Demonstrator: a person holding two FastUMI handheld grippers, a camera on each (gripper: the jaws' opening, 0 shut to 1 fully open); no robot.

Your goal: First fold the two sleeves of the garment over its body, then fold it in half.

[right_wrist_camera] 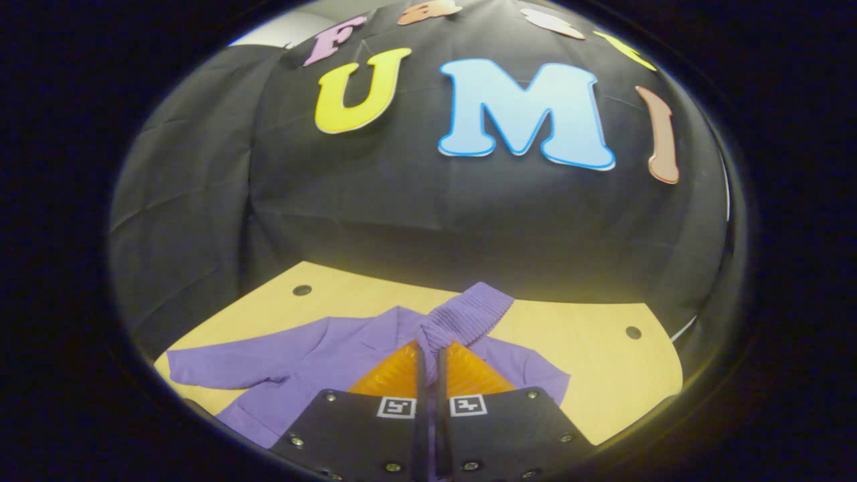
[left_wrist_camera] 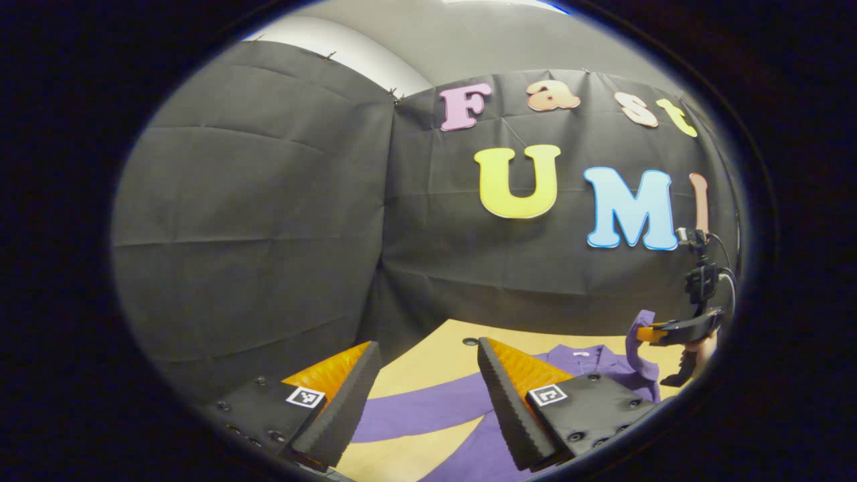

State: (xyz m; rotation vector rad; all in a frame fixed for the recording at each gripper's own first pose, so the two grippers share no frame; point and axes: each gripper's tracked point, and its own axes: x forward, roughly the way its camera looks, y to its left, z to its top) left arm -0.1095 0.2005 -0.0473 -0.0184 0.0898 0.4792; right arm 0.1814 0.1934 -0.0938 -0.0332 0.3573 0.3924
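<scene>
The purple garment [right_wrist_camera: 321,361] is spread flat on the yellow table [right_wrist_camera: 602,375]. One sleeve cuff [right_wrist_camera: 469,311] is pinched tight between the two fingers of the right gripper [right_wrist_camera: 428,361] and is lifted off the table. The left gripper [left_wrist_camera: 428,395] is held wide open with nothing in it, above the other sleeve [left_wrist_camera: 428,408]. The lifted sleeve should be carried slowly over the body and laid down flat, so no bumps are made. The cuff should only be let go once it is lying on the body.

The left gripper [left_wrist_camera: 428,395] is held wide open at bottom centre above the purple garment [left_wrist_camera: 469,408]; at far right a sleeve [left_wrist_camera: 641,348] is pinched up by the right gripper [left_wrist_camera: 653,333].
</scene>
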